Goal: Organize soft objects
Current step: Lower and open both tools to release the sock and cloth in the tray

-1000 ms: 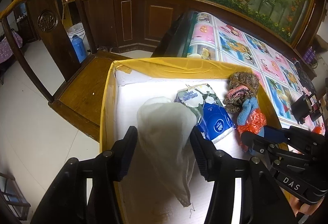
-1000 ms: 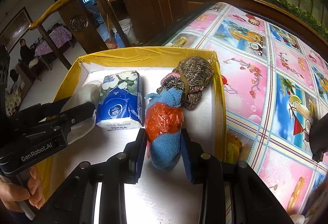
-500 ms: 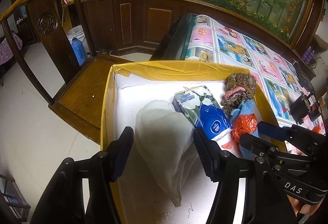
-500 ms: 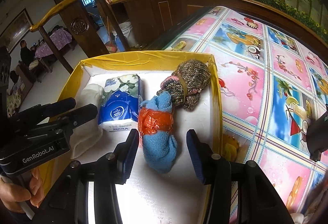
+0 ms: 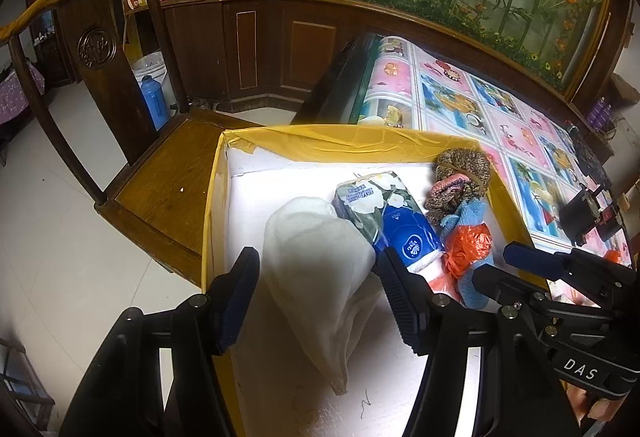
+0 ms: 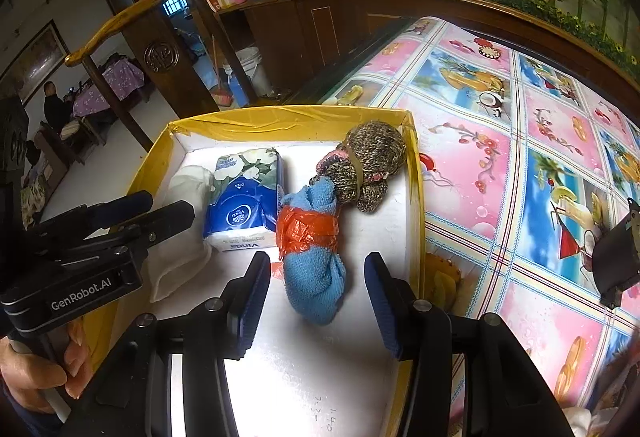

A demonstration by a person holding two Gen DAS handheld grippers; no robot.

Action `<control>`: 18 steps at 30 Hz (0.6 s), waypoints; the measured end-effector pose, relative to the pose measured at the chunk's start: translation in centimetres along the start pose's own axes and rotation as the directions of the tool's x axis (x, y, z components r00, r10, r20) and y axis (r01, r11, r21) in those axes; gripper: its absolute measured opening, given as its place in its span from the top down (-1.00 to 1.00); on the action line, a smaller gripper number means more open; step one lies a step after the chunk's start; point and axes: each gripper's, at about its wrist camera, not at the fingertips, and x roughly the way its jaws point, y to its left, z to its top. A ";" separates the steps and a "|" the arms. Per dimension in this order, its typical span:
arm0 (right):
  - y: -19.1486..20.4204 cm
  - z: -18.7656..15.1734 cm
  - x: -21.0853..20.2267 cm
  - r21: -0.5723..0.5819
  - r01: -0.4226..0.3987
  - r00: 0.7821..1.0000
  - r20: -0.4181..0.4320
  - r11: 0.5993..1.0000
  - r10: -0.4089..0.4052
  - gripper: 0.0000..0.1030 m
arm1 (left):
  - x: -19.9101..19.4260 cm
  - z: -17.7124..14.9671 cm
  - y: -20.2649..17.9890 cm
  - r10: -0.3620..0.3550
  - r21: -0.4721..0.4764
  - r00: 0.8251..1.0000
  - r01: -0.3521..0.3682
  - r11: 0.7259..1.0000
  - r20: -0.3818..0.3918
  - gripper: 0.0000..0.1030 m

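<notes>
A yellow box (image 5: 216, 197) with a white lining holds the soft things side by side. A white cloth (image 5: 316, 261) lies on its floor between the fingers of my left gripper (image 5: 318, 293), which is open, with a gap on both sides. To its right sit a blue and white tissue pack (image 5: 384, 213) and a brown knitted bundle (image 5: 464, 169). In the right wrist view a blue towel roll (image 6: 316, 269) with an orange plastic band rests between the spread fingers of my right gripper (image 6: 316, 297), untouched. The left gripper (image 6: 132, 213) hangs over the white cloth (image 6: 180, 257).
The box stands at the edge of a table with a pink and blue patterned cloth (image 6: 520, 157). A wooden chair (image 5: 160, 181) stands just left of the box. A black device (image 6: 616, 257) sits on the table at the right. A person (image 6: 54, 109) sits far back.
The right jaws have opened off the blue towel roll, which now lies free on the box floor. The left jaws have spread off the white cloth, and it has settled lower.
</notes>
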 end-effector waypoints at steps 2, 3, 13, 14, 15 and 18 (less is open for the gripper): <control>0.0 0.0 -0.3 0.000 -0.002 1.000 0.005 1.000 0.002 -0.03 | -0.1 -0.1 -0.1 0.001 0.002 1.000 -0.001 1.000 -0.001 -0.20; 0.0 -0.1 -0.5 0.000 -0.003 1.000 0.007 1.000 0.003 -0.03 | -0.2 -0.1 -0.2 0.000 0.004 1.000 0.000 1.000 0.000 -0.20; -0.4 -1.5 -3.7 0.014 -0.051 0.998 0.048 0.999 0.051 -0.04 | -3.0 -1.2 -1.5 -0.018 0.026 0.999 0.017 1.000 0.051 -0.20; -0.6 -1.9 -4.3 0.021 -0.064 0.996 0.058 0.998 0.063 -0.04 | -3.6 -1.5 -1.6 -0.021 0.028 0.998 0.019 0.999 0.063 -0.20; -0.8 -2.3 -5.0 0.028 -0.077 0.995 0.070 0.997 0.075 -0.04 | -4.1 -1.7 -1.9 -0.027 0.031 0.997 0.025 0.999 0.072 -0.21; -1.4 -3.5 -7.0 0.045 -0.108 0.989 0.104 0.993 0.103 -0.04 | -6.0 -2.6 -3.0 -0.054 0.045 0.993 0.049 0.998 0.109 -0.35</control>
